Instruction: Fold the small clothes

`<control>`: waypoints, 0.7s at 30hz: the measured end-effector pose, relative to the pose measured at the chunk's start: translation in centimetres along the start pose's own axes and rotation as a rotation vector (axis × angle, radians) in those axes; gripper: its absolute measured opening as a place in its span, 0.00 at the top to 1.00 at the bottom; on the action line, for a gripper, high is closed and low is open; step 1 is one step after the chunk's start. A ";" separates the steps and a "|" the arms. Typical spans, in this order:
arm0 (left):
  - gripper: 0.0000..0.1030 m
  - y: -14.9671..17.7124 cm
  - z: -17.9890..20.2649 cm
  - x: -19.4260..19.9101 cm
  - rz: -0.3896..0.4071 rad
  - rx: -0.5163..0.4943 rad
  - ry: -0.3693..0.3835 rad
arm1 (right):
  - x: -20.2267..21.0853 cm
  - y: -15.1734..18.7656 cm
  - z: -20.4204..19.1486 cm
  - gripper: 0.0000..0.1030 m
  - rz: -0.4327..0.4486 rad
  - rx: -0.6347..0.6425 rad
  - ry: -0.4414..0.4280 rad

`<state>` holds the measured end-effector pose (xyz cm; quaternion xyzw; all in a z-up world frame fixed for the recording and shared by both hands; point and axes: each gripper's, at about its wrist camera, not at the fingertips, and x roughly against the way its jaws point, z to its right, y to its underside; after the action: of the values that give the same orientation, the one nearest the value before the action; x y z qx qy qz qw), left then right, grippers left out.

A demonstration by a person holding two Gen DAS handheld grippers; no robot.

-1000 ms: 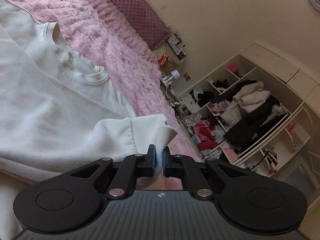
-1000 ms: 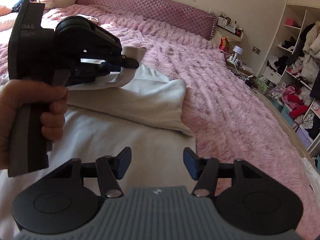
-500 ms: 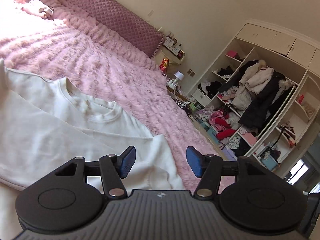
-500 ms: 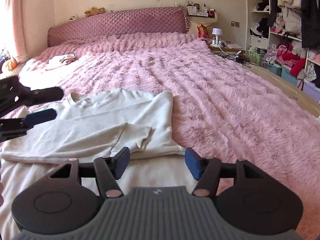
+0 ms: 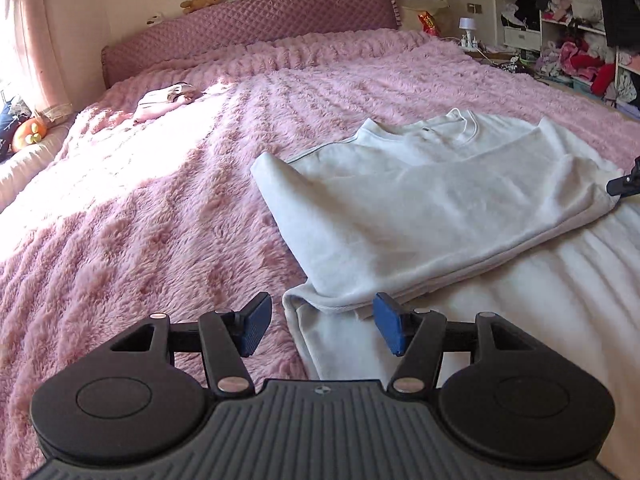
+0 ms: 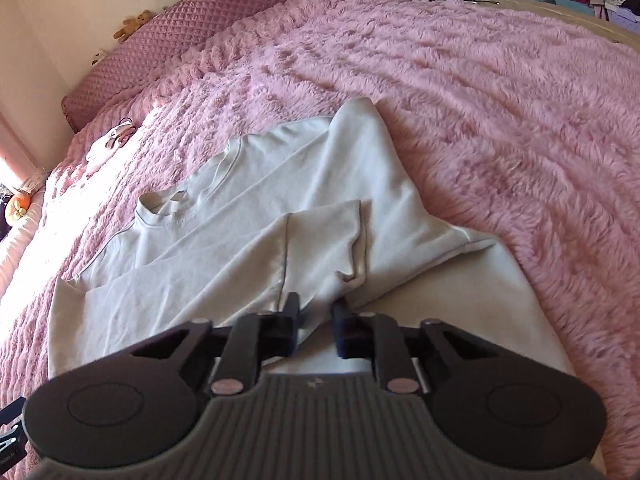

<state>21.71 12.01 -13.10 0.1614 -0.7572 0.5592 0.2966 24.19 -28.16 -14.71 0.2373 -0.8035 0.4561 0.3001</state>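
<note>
White cotton-type knit: a sweatshirt (image 5: 420, 208) lies flat on the pink fluffy bedspread (image 5: 160, 220), near the bed's edge, with both sleeves laid across the body.

Left gripper (image 5: 322, 326): jaws have just been opening and now stand wide. They hover over the near hem corner (image 5: 296, 304), with nothing pressed between the pads.

Right gripper (image 6: 316, 324): jaws have just been closing and stand nearly together, with a bunch of the white cloth in the narrow gap. I read this as a pinch on the garment's edge just below the folded sleeve (image 6: 320, 240).

Handling, judged: light, soft and limp. It will drape and sag from any single hold, and the layers may slide over each other. The plush pile should drag on the underside, so lift it rather than pull it along. Best holds: the two hem corners, pinching all layers together, then carry them towards the neckline (image 5: 460, 120).

Farther off: a small pale garment (image 5: 168, 98) lies well apart, up the bed. Behind it stands the quilted headboard (image 5: 248, 24), with a teddy bear (image 5: 202, 0) on top.
</note>
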 end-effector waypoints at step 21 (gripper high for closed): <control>0.92 1.5 3.1 -5.4 -0.050 -0.641 -0.043 | 1.4 -0.5 -1.6 1.00 0.037 0.069 0.009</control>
<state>24.14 9.07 -18.26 0.0901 -0.8968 0.2810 0.3297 23.93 -27.15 -12.82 0.2307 -0.7902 0.4901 0.2866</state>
